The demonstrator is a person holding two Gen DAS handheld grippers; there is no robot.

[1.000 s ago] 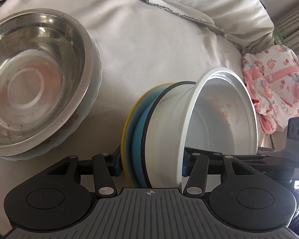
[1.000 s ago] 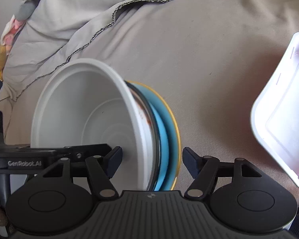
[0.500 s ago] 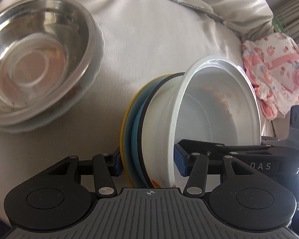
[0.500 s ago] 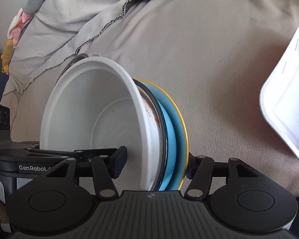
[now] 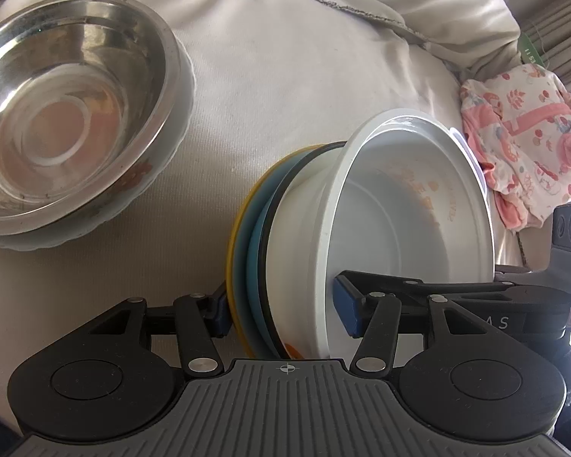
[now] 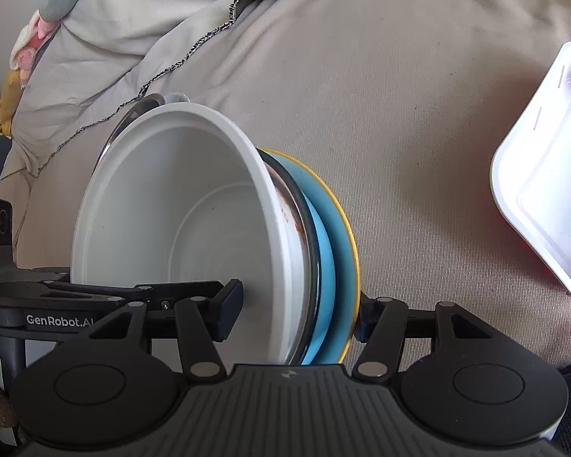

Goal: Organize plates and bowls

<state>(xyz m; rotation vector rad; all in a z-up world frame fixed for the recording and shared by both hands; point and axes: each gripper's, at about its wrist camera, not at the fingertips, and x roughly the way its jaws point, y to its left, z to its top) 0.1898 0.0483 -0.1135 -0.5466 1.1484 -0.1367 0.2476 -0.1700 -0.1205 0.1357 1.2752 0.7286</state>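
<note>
A stack stands on edge between both grippers: a white bowl (image 5: pixel 399 228), a dark-rimmed dish and a blue plate with a yellow rim (image 5: pixel 243 236). My left gripper (image 5: pixel 281 308) is shut on the stack, one finger behind the yellow rim, the other inside the bowl. My right gripper (image 6: pixel 297 316) is shut on the same stack (image 6: pixel 194 228) from the opposite side, one finger inside the bowl, the other behind the blue plate (image 6: pixel 338 251). A steel bowl (image 5: pixel 64 114) nested in a pale dish lies to the left on the sheet.
Everything rests on a beige bedsheet (image 5: pixel 285 95) with rumpled folds at the back. A pink patterned cloth (image 5: pixel 525 152) lies at the right. A white foam tray (image 6: pixel 544 175) lies to the right in the right wrist view.
Both grippers have closed onto the stack; the right gripper's fingers were wide apart a second ago. The stack and grippers have shifted, so the steel bowl now sits higher and farther left.
</note>
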